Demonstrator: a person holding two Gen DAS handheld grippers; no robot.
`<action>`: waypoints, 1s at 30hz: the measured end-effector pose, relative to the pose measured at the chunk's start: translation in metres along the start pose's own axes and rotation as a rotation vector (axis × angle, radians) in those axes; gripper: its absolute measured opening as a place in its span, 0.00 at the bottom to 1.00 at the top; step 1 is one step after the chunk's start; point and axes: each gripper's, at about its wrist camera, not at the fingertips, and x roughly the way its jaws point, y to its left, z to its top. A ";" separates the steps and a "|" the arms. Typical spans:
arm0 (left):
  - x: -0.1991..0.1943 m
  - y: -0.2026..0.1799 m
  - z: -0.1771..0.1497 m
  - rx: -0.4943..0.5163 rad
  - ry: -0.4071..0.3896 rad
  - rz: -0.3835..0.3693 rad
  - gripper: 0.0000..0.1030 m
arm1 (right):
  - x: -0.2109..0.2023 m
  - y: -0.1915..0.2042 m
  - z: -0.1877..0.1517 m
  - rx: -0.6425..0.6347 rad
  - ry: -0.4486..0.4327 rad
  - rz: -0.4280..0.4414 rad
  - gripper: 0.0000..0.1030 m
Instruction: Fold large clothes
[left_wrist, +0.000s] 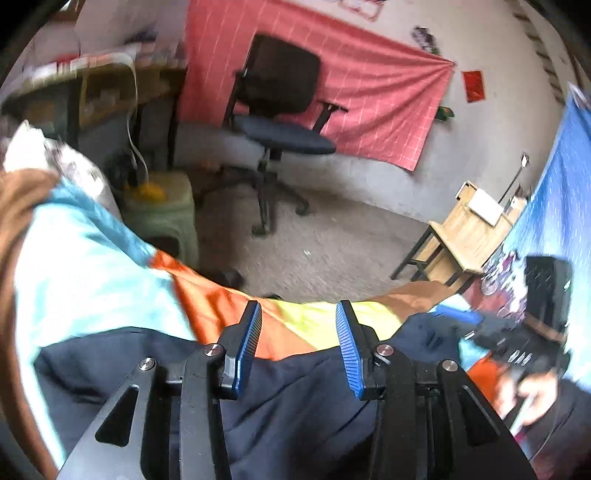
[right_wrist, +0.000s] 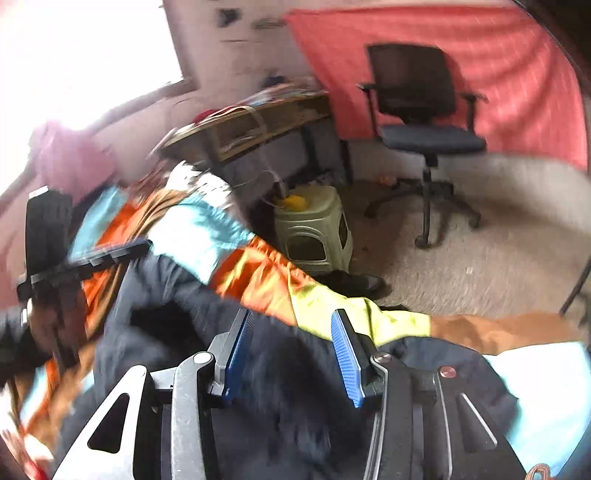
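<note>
A dark navy garment (left_wrist: 295, 398) lies spread on a patchwork bedspread (left_wrist: 92, 280) of light blue, orange, yellow and brown. My left gripper (left_wrist: 299, 314) hovers over the garment's far edge, its blue pads apart with nothing pinched between them. In the right wrist view the same navy garment (right_wrist: 288, 369) lies rumpled under my right gripper (right_wrist: 291, 321), which also stands open just above the cloth. A hand (right_wrist: 51, 325) at the far left grips the other tool. The picture is blurred, so I cannot tell whether the fingertips touch the cloth.
Beyond the bed edge are a grey floor, a black office chair (left_wrist: 280, 110) and a green plastic stool (left_wrist: 162, 214). A small wooden desk (left_wrist: 469, 232) stands at the right and a cluttered table (right_wrist: 251, 125) at the left. A red cloth (left_wrist: 369, 92) hangs on the wall.
</note>
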 end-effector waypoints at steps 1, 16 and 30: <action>0.006 -0.002 0.000 -0.005 0.020 -0.013 0.35 | 0.012 -0.004 0.005 0.050 0.016 0.002 0.40; 0.045 -0.029 -0.100 0.471 0.304 -0.047 0.35 | 0.051 0.020 -0.075 -0.230 0.304 0.032 0.37; 0.002 -0.023 -0.090 0.440 -0.002 0.066 0.35 | 0.050 0.006 -0.071 -0.197 0.197 -0.019 0.36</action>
